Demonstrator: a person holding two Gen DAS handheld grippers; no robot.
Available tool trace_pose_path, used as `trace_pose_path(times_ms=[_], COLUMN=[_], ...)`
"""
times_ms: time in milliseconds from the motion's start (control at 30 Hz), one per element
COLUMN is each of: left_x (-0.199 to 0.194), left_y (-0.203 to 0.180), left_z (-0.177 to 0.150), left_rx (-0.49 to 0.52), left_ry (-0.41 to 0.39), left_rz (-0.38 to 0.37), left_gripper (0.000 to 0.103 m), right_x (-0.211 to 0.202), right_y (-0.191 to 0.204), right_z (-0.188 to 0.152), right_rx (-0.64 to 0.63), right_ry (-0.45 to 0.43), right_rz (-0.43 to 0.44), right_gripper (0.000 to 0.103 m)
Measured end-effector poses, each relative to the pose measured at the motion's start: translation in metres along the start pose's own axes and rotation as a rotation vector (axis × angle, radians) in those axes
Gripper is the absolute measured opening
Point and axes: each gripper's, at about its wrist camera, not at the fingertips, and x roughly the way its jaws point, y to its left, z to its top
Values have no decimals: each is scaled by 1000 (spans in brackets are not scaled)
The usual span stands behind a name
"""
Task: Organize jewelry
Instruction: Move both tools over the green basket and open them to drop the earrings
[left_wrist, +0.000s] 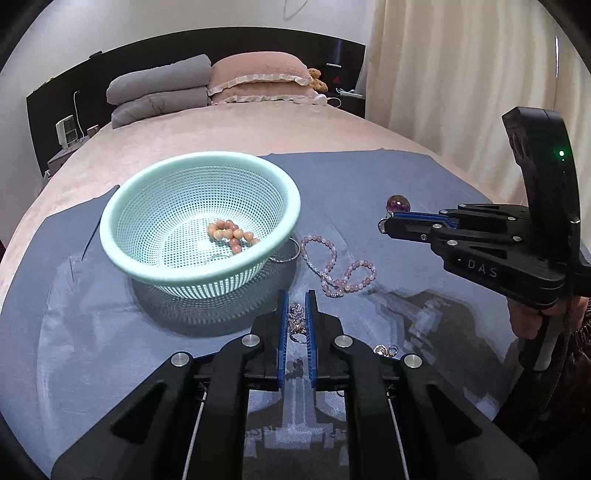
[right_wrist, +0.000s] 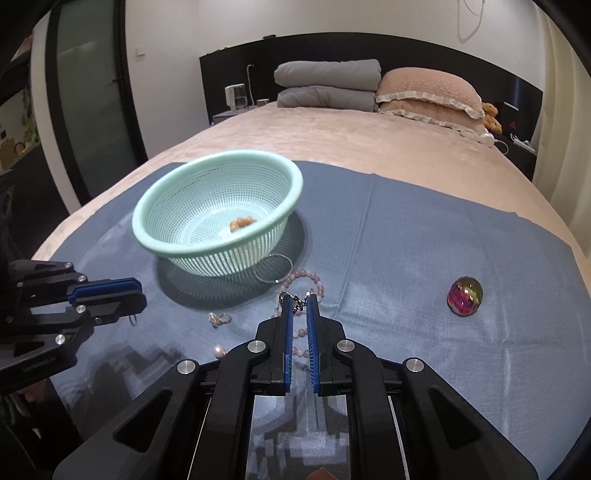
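The left gripper is clenching a small silvery chain — partly hidden between its pads. The right gripper is pinching a thin metal piece, too small to identify. Orange beads are lying inside the green basket — pink beads beside it.

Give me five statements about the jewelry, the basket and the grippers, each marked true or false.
1. The basket holds orange beads. True.
2. The pink bead strand lies inside the basket. False: it lies on the blue cloth beside it.
3. The right gripper pinches a metal chain. True.
4. The iridescent ball is in the basket. False: it sits on the cloth.
5. The basket is red. False: it is pale green.
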Motion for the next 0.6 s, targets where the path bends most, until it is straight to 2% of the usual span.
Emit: trace_pose_path(times_ms=[100, 233, 400, 600], left_x=[-3, -5, 0, 30], left_y=[11, 24, 47, 79], left_z=[10, 27, 48, 60], left_rx=[-20, -20, -26, -47], left_ry=[-19, -46, -71, -42], left_rz=[-17, -3, 3, 48], left_gripper=[9, 9, 9, 10], right_x=[-3, 1, 18, 52], right_y=[6, 16, 28, 39], right_z=[15, 38, 64, 78], right_rx=[-18, -37, -32, -46], right_ry=[-19, -42, -57, -26], right_rz=[14, 38, 100, 110], right_gripper=[7, 7, 7, 8])
